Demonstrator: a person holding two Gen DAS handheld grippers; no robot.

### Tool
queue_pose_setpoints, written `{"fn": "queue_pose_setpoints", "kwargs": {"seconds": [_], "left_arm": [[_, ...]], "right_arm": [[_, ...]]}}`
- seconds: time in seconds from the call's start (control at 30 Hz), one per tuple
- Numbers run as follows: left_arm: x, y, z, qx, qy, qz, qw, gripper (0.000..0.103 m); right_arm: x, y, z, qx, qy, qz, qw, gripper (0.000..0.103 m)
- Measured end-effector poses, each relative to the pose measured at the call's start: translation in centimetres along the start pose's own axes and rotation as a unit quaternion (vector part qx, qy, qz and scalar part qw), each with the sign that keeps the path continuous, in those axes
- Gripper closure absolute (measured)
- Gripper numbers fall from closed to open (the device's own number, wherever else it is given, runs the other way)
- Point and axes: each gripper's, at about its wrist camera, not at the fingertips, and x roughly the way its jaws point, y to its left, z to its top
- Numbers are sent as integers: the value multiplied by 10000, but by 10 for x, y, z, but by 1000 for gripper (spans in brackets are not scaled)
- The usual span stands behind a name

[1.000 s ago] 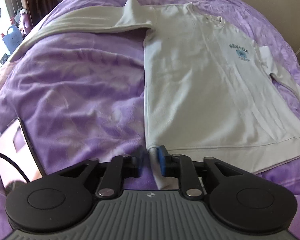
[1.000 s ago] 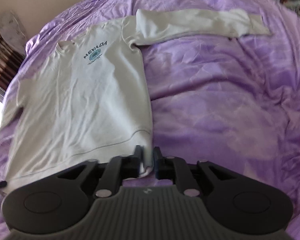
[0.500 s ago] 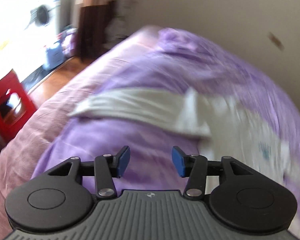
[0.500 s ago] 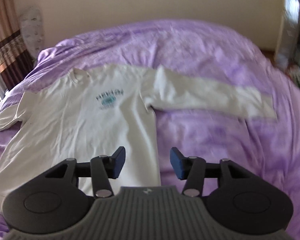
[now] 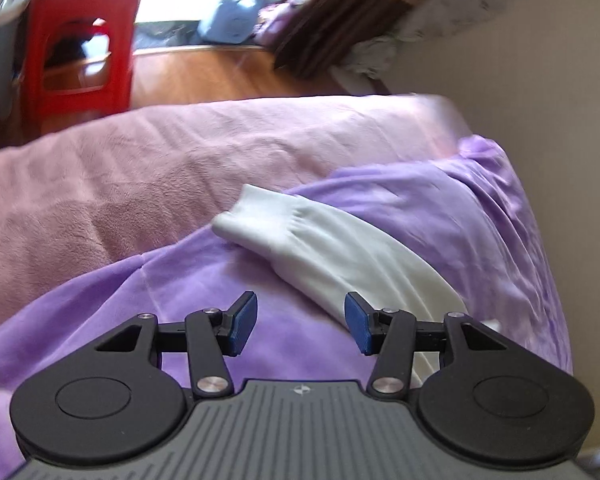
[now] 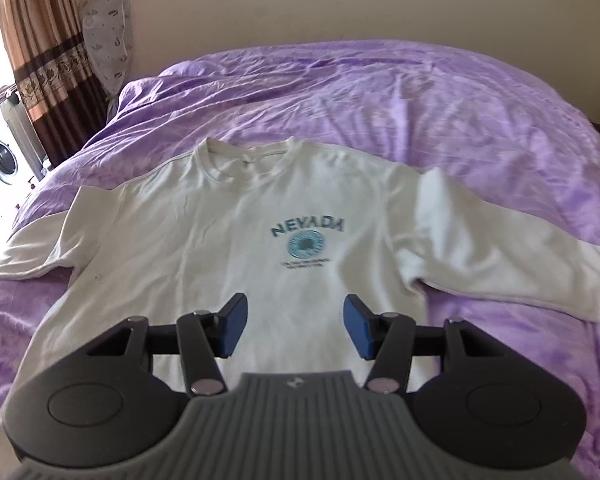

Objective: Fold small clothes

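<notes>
Nearest in the right wrist view, the right gripper (image 6: 295, 328) hangs above the lower front of a white sweatshirt (image 6: 236, 256), its blue-padded jaws apart with nothing between them. The sweatshirt lies flat and face up on a purple bedspread (image 6: 440, 120), both sleeves spread out to the sides, with a blue chest print (image 6: 305, 240). Beyond the bed stand a patterned curtain (image 6: 48, 60) and a cream wall.

In the left wrist view, the left gripper (image 5: 301, 322) hovers over the bedspread, jaws likewise apart and empty. Just ahead and to the right lies one sleeve, its ribbed cuff (image 5: 256, 220) near a pink blanket (image 5: 160, 160). Farther off are a wooden floor and a red stool (image 5: 80, 40).
</notes>
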Motion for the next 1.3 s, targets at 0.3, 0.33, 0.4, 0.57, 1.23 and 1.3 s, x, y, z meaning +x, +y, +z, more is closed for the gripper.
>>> {"fn": "queue_pose_setpoints", "kwargs": {"seconds": [0.3, 0.33, 0.4, 0.57, 1.23, 1.3], "left_arm": [[45, 23, 25, -878, -190, -127, 9959, 49], [47, 21, 25, -852, -205, -89, 9961, 51], [46, 10, 23, -536, -355, 53, 9979, 70], [14, -45, 8, 513, -1037, 286, 9929, 90], [-66, -295, -165, 4083, -1207, -611, 9028, 89], [-53, -269, -140, 3749, -983, -364, 9211, 77]], "right_arm": [[91, 28, 15, -336, 418, -416, 9977, 74], [99, 33, 15, -475, 436, -448, 9969, 77], [110, 40, 13, -643, 447, -418, 9961, 77], [122, 54, 5, -988, 420, -180, 9941, 86], [56, 47, -17, -967, 3, 552, 9938, 83], [62, 41, -19, -853, 51, 531, 9949, 71]]}}
